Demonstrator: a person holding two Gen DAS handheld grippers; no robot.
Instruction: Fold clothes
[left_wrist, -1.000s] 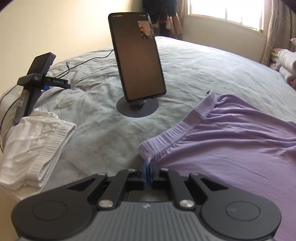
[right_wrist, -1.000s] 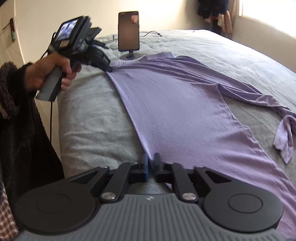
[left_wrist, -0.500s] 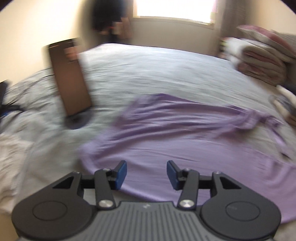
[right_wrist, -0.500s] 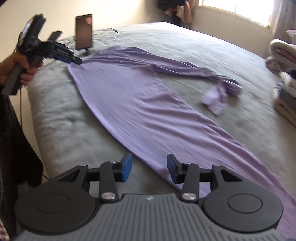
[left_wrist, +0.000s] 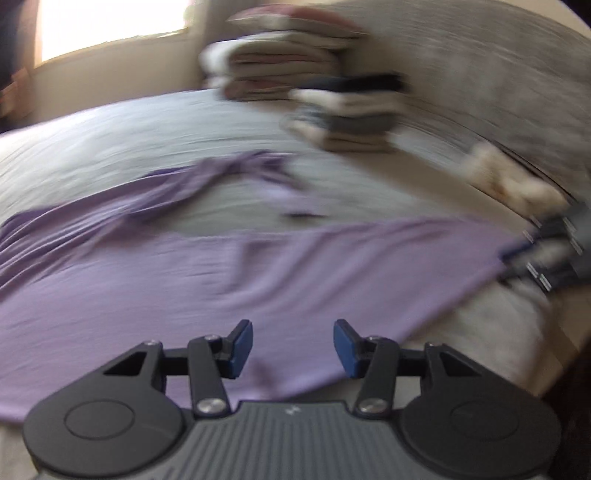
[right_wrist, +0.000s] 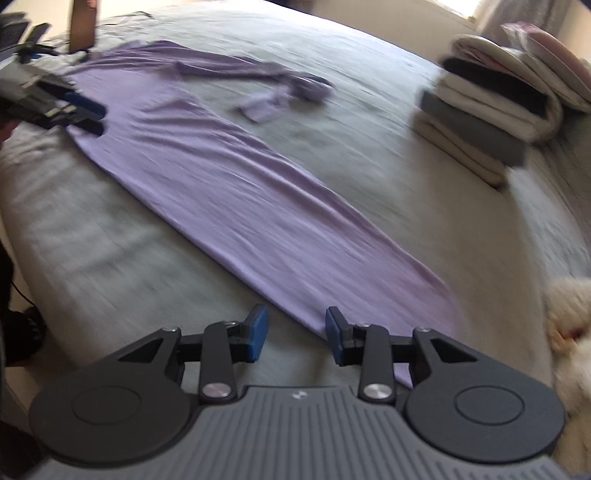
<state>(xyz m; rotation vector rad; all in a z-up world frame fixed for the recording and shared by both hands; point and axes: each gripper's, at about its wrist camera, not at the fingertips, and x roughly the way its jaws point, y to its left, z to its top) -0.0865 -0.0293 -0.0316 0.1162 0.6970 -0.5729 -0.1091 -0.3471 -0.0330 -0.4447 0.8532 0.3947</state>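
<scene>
Both tongs stand with their blue pads apart and nothing between them: the left gripper hovers over the near edge of the purple garment, and the right gripper hangs at the garment's near corner, toward 6 o'clock in its view. The garment lies spread flat along the bed, one sleeve trailing off toward 12 o'clock (both views are motion-blurred). Folded stacks sit at 2 o'clock. It looks laid out for a fold; any next grip needs pads closing on an edge.
</scene>
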